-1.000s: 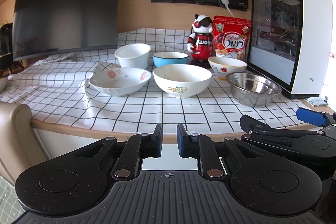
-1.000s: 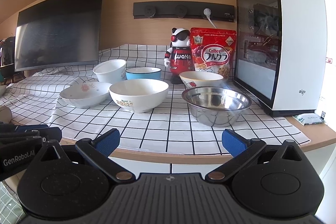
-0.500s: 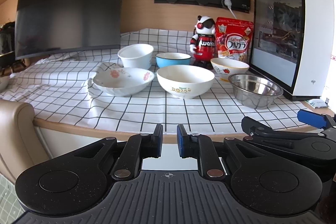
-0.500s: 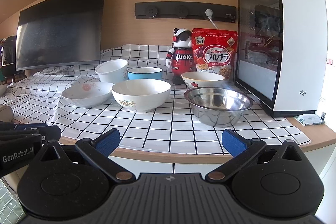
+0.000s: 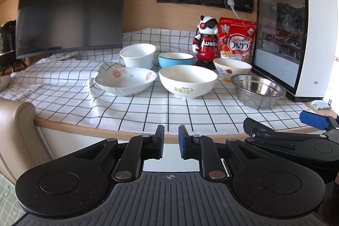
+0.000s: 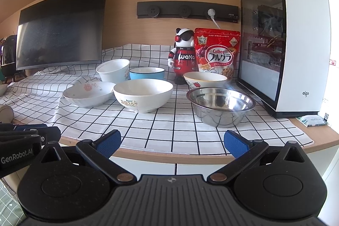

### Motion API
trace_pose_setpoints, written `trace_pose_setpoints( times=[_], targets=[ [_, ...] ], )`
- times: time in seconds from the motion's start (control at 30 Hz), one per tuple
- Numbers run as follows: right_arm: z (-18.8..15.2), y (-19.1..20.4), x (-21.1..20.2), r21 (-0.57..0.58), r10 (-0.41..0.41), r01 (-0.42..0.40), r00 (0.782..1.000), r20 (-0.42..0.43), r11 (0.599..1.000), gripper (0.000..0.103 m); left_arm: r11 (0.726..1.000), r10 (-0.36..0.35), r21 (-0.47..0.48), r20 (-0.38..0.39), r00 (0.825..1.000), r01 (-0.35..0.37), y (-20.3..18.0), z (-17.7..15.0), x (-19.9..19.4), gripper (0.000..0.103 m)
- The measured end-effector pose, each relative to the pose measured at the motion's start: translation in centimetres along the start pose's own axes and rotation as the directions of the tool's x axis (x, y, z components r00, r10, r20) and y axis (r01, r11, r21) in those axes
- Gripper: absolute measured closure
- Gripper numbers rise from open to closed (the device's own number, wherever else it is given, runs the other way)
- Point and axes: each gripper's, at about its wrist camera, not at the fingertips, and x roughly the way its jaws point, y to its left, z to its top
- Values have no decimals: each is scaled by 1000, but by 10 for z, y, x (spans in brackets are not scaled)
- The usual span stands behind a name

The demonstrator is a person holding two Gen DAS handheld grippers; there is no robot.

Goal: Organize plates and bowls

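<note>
- the left gripper (image 5: 170,144) hangs in front of the counter edge, short of the checked cloth (image 5: 148,111); its fingers sit nearly together with only a narrow slit between the pads, holding nothing.
- the right gripper (image 6: 172,141) is held at the same edge, fingers spread wide and empty (its blue pads frame the cloth's front hem).
- on the cloth, front row from the left: a shallow flowered dish (image 5: 125,81), a big white bowl (image 5: 188,81) with "2025" printed on it, and a steel bowl (image 6: 221,105), each apart from the next.
- behind them stand a tall white bowl (image 5: 138,55), a blue bowl (image 5: 175,59) and a small bowl with a strawberry print (image 5: 232,69).
- a red robot figurine (image 6: 184,55) and a cereal bag (image 6: 217,52) stand at the back, beside a white pc case (image 6: 296,39); a dark monitor (image 5: 70,10) fills the left.
</note>
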Motion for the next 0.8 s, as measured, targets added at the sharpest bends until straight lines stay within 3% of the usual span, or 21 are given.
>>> trace_pose_setpoints(
  times=[0.63,0.8],
  targets=[
    [2,2,1,-2,2,-2,1000,-4,1000,0,1000,9,-12,-10,1000,-9,5,4,4,86],
    [18,-1,9,7,7,-7,1000,-12,1000,0,999,-22,-27,-30,999,21,9,19,12,86]
  ],
)
